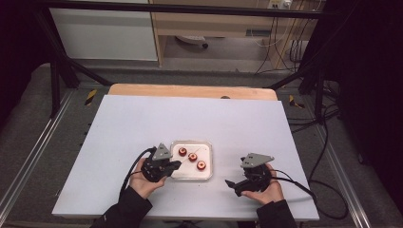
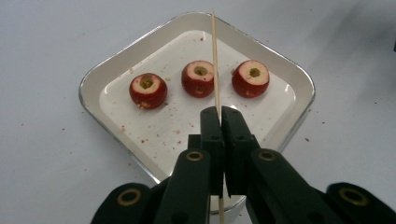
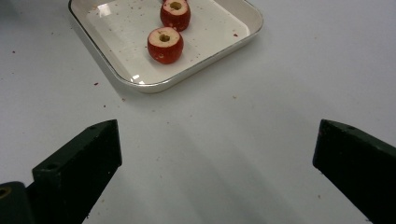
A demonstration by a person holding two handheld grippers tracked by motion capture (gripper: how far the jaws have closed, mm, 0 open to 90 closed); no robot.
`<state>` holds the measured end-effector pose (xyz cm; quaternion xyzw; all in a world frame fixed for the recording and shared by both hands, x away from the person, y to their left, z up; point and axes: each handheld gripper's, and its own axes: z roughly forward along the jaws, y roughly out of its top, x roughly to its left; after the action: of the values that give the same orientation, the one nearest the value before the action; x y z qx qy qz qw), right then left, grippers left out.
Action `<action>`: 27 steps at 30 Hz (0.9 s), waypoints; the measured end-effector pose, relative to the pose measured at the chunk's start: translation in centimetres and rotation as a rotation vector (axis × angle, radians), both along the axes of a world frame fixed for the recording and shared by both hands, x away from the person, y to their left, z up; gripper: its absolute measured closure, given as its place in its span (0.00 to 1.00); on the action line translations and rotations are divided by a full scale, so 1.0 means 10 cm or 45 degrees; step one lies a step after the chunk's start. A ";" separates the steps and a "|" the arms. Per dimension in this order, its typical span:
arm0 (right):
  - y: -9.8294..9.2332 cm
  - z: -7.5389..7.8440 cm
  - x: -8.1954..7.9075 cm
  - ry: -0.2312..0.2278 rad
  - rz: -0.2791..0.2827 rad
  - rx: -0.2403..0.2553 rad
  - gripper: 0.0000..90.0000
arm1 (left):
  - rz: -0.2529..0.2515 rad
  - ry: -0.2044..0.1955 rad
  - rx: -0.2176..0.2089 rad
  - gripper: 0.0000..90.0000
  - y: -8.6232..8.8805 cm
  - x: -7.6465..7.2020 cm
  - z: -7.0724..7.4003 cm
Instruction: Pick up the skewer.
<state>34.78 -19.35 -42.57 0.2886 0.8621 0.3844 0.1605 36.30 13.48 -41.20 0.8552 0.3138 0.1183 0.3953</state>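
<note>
A white square tray [image 1: 208, 161] [image 2: 98, 79] [image 3: 238, 32] sits on the white table and holds three small cored red fruits [image 1: 192, 157] [image 2: 200, 78] [image 3: 165, 45]. My left gripper [image 1: 177, 164] [image 2: 219, 111] is at the tray's left edge, shut on a thin wooden skewer [image 2: 215, 56] that points out over the fruits. My right gripper [image 1: 229, 183] [image 3: 215, 144] hovers over bare table to the right of the tray, open, with nothing between its wide-apart jaws.
The white tabletop [image 1: 190, 118] stretches far behind the tray. Red crumbs lie scattered on the tray and the table near it. Cables [image 1: 304, 187] trail off the table's right side. Black frame bars and a wooden edge [image 1: 190, 90] stand at the back.
</note>
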 end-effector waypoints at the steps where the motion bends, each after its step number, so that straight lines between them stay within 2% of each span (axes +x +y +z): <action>1: 0.03 0.01 0.00 -0.008 0.007 -0.010 0.02 | 0.000 0.000 0.000 0.98 0.00 0.00 0.00; 5: 0.10 0.04 -0.01 -0.030 0.036 -0.055 0.03 | -0.051 0.004 0.016 0.98 -0.07 -0.01 0.03; 7: 0.16 0.06 -0.01 -0.044 0.062 -0.116 0.03 | -0.086 0.004 0.036 0.98 -0.14 -0.02 0.05; 16: 0.28 0.11 -0.05 -0.128 0.135 -0.220 0.05 | -0.179 0.020 0.081 0.98 -0.35 -0.03 0.06; 19: 0.32 0.12 -0.07 -0.168 0.172 -0.283 0.08 | -0.204 0.028 0.093 0.98 -0.42 -0.04 0.06; 23: 0.35 0.11 -0.09 -0.193 0.221 -0.320 0.13 | -0.254 0.026 0.137 0.98 -0.55 -0.05 0.08; 27: 0.36 0.12 -0.11 -0.234 0.266 -0.343 0.20 | -0.287 0.026 0.156 0.98 -0.63 -0.07 0.09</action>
<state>33.68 -15.78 -41.37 0.1371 0.9127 0.3047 0.2351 35.63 7.20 -40.33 0.9088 0.2120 0.0834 0.3496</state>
